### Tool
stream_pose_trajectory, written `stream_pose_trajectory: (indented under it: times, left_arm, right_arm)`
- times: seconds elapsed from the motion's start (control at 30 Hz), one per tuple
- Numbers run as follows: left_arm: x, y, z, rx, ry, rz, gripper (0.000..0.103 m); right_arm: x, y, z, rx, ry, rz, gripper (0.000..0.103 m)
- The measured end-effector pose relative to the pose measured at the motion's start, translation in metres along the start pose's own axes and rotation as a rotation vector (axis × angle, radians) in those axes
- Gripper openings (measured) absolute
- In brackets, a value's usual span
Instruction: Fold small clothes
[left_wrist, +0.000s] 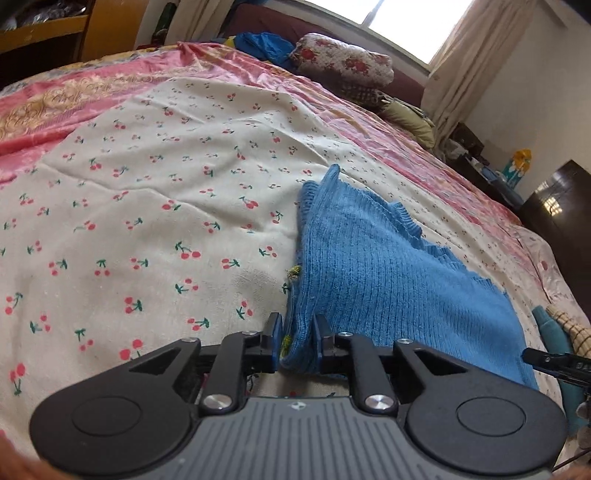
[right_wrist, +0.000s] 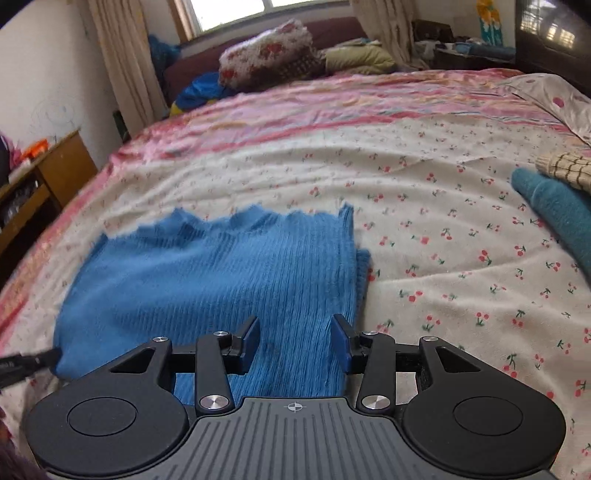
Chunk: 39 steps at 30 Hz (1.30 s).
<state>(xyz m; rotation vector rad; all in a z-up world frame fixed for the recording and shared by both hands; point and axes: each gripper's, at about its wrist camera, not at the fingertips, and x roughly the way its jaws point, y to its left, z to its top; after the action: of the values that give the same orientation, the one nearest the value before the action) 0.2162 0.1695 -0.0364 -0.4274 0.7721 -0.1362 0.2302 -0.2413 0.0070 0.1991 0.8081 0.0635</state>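
A: Nearest is the left gripper. Its jaws stand narrow, with the near edge of the blue knit bunched between them. The pads look to press the fold, so it has hold of it.

B: And the right gripper?

A: Its jaws stand well apart above the knit's near right part, and the pads do not pinch the cloth. It holds nothing.

B: Where does the knit lie?

A: Flat on the cherry-print sheet, partly folded, its right side doubled over and a wavy hem at the far edge.

B: How should it handle?

A: Probably light, soft and stretchy, a ribbed knit that sags and may slip askew. The corners or the doubled edge look best to grip.

B: Any writing?

A: None readable, only a small emblem on each gripper's body. Farther off lie a teal garment, pillows and a window.
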Motion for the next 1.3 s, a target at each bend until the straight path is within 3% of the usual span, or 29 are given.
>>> stream_pose_trajectory:
  times: [0.13, 0.33, 1.0, 1.3]
  left_arm:
    - [-0.001, -0.003, -0.002, 0.045, 0.005, -0.002, 0.023]
    - [0.000, -0.008, -0.002, 0.080, 0.016, -0.011, 0.026]
    - [-0.001, -0.013, -0.004, 0.130, 0.030, 0.001, 0.030]
    - [0.000, -0.014, -0.004, 0.136, 0.037, -0.009, 0.035]
  right_arm:
    - [0.011, 0.007, -0.004, -0.019, 0.039, -0.066, 0.041]
    - [-0.001, 0.028, 0.000, -0.061, -0.007, -0.083, 0.044]
    - [0.010, 0.118, 0.019, -0.165, 0.022, 0.054, 0.042]
    - [0.026, 0.169, 0.025, -0.269, 0.065, 0.121, 0.042]
